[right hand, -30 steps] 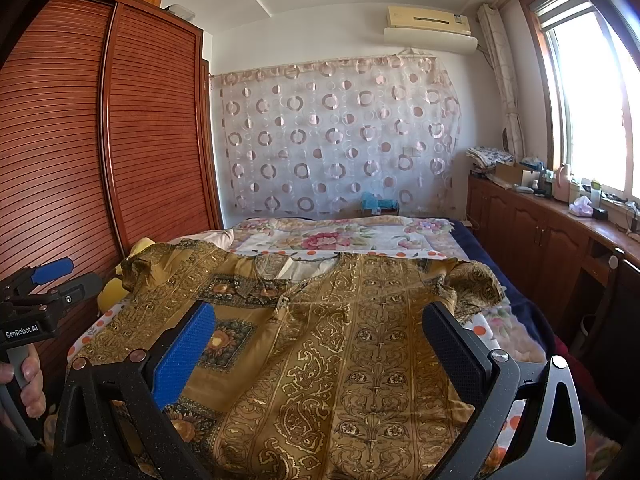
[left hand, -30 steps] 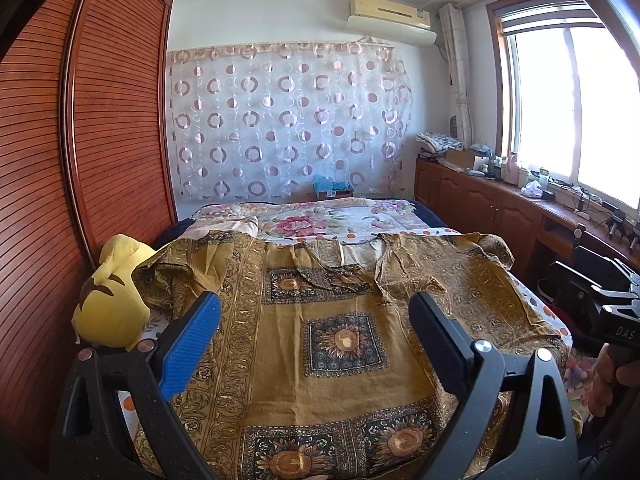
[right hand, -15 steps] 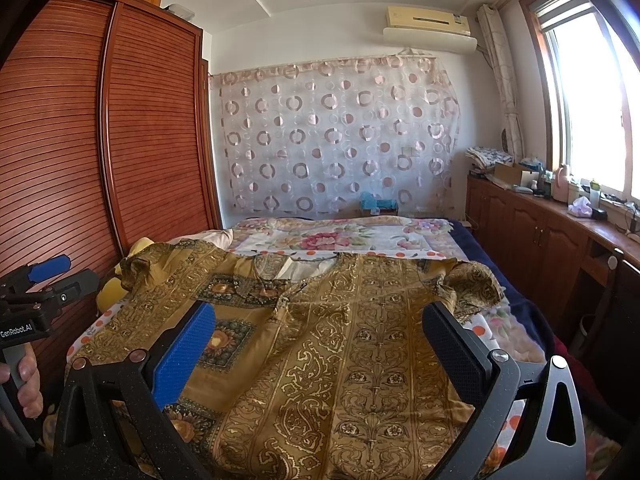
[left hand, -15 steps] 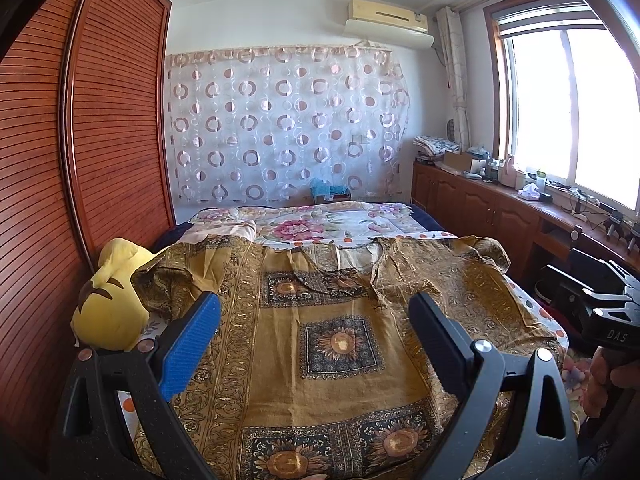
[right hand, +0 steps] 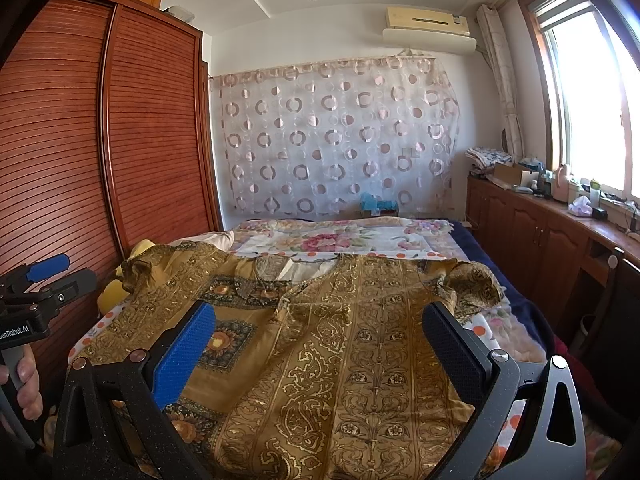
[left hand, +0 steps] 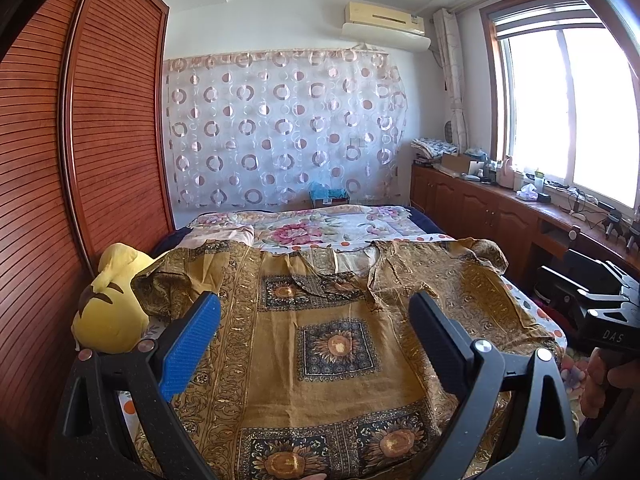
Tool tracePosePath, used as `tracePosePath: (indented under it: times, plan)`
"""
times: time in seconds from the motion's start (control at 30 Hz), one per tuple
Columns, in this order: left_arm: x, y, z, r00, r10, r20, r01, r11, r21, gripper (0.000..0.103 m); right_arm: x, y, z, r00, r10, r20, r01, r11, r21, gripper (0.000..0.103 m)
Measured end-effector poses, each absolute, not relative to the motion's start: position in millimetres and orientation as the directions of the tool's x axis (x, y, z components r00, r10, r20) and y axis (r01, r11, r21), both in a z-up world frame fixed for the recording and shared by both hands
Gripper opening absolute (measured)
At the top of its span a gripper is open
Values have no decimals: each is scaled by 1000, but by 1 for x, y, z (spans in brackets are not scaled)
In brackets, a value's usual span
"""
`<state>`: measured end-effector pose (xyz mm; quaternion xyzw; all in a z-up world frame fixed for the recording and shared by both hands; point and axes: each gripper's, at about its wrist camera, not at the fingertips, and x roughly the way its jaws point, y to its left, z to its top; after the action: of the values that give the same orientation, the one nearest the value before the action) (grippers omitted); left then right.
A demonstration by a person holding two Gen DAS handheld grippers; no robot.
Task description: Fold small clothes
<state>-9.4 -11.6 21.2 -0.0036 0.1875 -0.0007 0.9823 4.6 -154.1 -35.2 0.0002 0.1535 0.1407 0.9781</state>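
A mustard-gold patterned garment (left hand: 332, 320) lies spread flat on the bed, neckline toward the far end, short sleeves out to both sides. It also fills the lower middle of the right wrist view, garment (right hand: 360, 340). My left gripper (left hand: 316, 320) hovers above its lower middle, jaws wide apart and empty. My right gripper (right hand: 320, 336) hangs above the garment's right half, also open with nothing between its fingers. Each gripper shows in the other's view: the right one (left hand: 600, 312) at the edge with a hand under it, the left one (right hand: 36, 292) likewise.
A yellow plush toy (left hand: 112, 304) rests at the bed's left edge against the red-brown slatted wardrobe (left hand: 80, 160). A floral bedsheet (left hand: 320, 232) covers the far end of the bed. Wooden cabinets (left hand: 492, 212) with clutter run under the window on the right.
The left wrist view has tilted upward a little, so the garment sits lower in frame. The right gripper has barely moved. Both stay open.
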Motion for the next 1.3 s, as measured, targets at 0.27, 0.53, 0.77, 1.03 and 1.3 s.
tracePosePath:
  times: [0.27, 0.53, 0.77, 1.03, 1.3]
  plan:
    - [-10, -12, 22, 930, -3, -367, 0, 1000, -7, 96, 3, -153, -34, 913, 279, -298, -278, 960, 47, 103]
    - [-10, -12, 21, 931, -3, -365, 1, 1000, -7, 96, 4, -153, -34, 912, 282, -297, -280, 959, 49, 103]
    - [-10, -12, 20, 931, -3, -365, 0, 1000, -8, 96, 5, -152, -35, 912, 285, -296, -283, 958, 52, 103]
    - [-2, -6, 20, 918, 15, -395, -29, 999, -29, 96, 14, -150, -42, 897, 311, -314, -308, 949, 62, 103]
    - [10, 27, 0, 905, 57, -423, -88, 995, -52, 96, 26, -142, -47, 882, 341, -325, -345, 937, 48, 103]
